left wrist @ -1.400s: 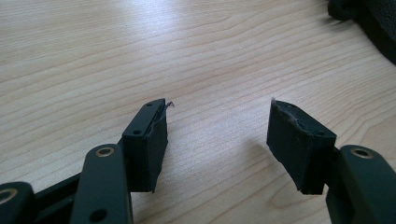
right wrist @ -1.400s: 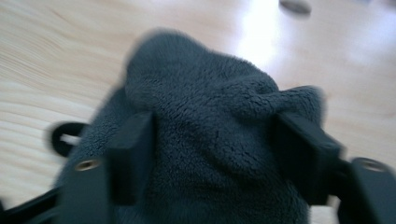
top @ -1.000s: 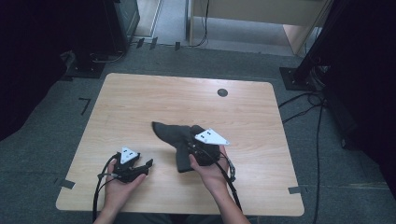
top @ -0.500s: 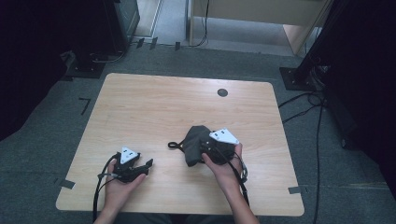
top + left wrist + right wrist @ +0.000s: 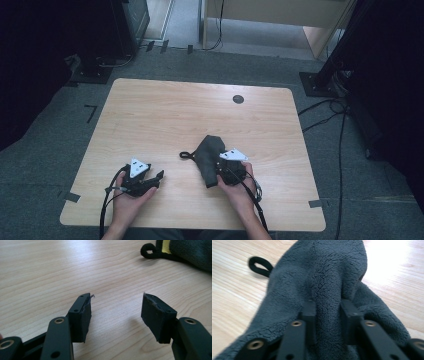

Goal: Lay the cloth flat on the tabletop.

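One dark grey fleecy cloth (image 5: pixel 209 159) lies bunched on the wooden table (image 5: pixel 165 120), on the near right part of it, well short of the small round black grommet (image 5: pixel 238 99) set in the table near its far edge. From the cloth's left edge a single black hanging loop (image 5: pixel 185 155) sticks out flat on the wood. In the left gripper view a yellow tag (image 5: pixel 165 247) sits on the cloth just beside the loop; no writing on it can be read.

The right gripper (image 5: pixel 226 170) is at the cloth's near right edge, held in the person's right hand (image 5: pixel 239 187). In the right gripper view its two black jaws are pressed in against a raised fold of the cloth (image 5: pixel 329 290), the fleece pinched between them, with the loop (image 5: pixel 260 266) off to the upper left.

The left gripper (image 5: pixel 150 178) rests on the table well to the left of the cloth, in the person's left hand (image 5: pixel 127 200). Its jaws stand wide apart over bare wood with nothing between them, and the cloth (image 5: pixel 192 251) lies well beyond their tips.
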### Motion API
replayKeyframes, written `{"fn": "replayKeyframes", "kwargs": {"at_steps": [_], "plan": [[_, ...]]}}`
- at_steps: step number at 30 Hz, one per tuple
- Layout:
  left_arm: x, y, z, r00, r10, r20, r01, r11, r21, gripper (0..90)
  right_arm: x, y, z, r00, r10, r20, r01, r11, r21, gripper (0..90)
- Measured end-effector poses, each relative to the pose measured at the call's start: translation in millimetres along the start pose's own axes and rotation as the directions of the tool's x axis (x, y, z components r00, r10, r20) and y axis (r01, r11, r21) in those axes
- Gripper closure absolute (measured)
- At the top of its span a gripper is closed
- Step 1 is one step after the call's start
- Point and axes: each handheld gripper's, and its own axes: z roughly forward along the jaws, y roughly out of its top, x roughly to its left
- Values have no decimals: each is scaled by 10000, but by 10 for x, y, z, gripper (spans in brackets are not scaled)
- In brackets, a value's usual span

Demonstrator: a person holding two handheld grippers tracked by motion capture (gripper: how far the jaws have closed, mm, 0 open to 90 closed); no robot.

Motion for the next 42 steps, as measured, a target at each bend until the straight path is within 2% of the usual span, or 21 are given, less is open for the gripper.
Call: {"fn": "replayKeyframes", "kwargs": {"at_steps": [4,7,8,10,11,12,13,14,15,16,17,19,21,25,28,31,33,35,37,40,42], "plan": [[21,38,4,9993,-191,332,194,9998,-64,429,119,47,-118,9913,-390,-1261,305,9972,-689,740],[12,66,13,9978,-283,598,295,9994,-186,433,239,97,-223,9646,-788,-2516,526,9926,-1093,740],[-1,68,12,9977,-227,646,243,9994,-234,433,279,115,-271,9471,-967,-3060,558,9886,-1396,740],[-18,70,-13,9965,-134,830,163,9993,-351,430,317,171,-407,8986,-834,-4308,-65,9791,-2033,736],[-22,70,-27,9957,-188,902,230,9986,-468,429,307,204,-461,8982,-619,-4352,-415,9737,-2242,724],[-21,74,-39,9953,-232,940,280,9983,-508,429,267,241,-489,9104,-100,-4136,-946,9682,-2317,694],[-20,77,-45,9954,-273,915,324,9980,-539,429,204,271,-492,9339,649,-3516,-1528,9615,-2286,646],[-20,78,-45,9956,-305,883,352,9980,-523,429,125,291,-459,9659,1133,-2328,-1684,9579,-2324,591],[-17,78,-36,9957,-315,871,358,9982,-482,429,35,297,-406,9854,1447,-899,-1615,9612,-2235,568],[-19,76,-26,9960,-329,832,362,9986,-389,429,-65,288,-355,9856,1679,178,-1611,9667,-1990,553],[-21,72,-14,9967,-314,752,339,9989,-322,429,-161,273,-330,9800,1908,573,-1773,9665,-1853,503],[-20,74,-5,9971,-272,704,296,9990,-332,429,-281,237,-348,9762,2062,667,-1888,9602,-2059,488],[-19,93,12,9979,-246,607,267,9991,-344,430,-326,216,-405,9801,1828,781,-1614,9611,-2242,484],[-15,197,106,9988,-329,352,339,9990,-281,433,-267,197,-465,9937,949,-589,-1049,9741,-2004,453],[29,309,220,9985,-555,-27,554,9982,-216,431,-113,134,-491,9913,-73,-1316,-162,9840,-1772,407],[81,406,365,9956,-822,-459,825,9966,46,438,18,86,-452,9886,-872,-1230,684,9863,-1500,352],[114,461,488,9925,-943,-774,975,9945,381,461,67,58,-356,9915,-1190,-521,1134,9886,-987,332],[122,514,555,9885,-927,-1196,1000,9934,566,507,42,29,-229,9935,-1131,95,1133,9933,-229,411],[116,555,585,9870,-718,-1437,826,9941,707,584,-22,-1,-189,9951,-935,326,942,9953,-208,589],[126,565,582,9912,-263,-1301,374,9958,836,845,-137,8,-249,9996,-205,-198,192,9977,-649,759],[147,557,566,9938,-188,-1093,284,9958,873,877,-210,36,-326,9989,106,-450,-152,9946,-1031,783]]}}
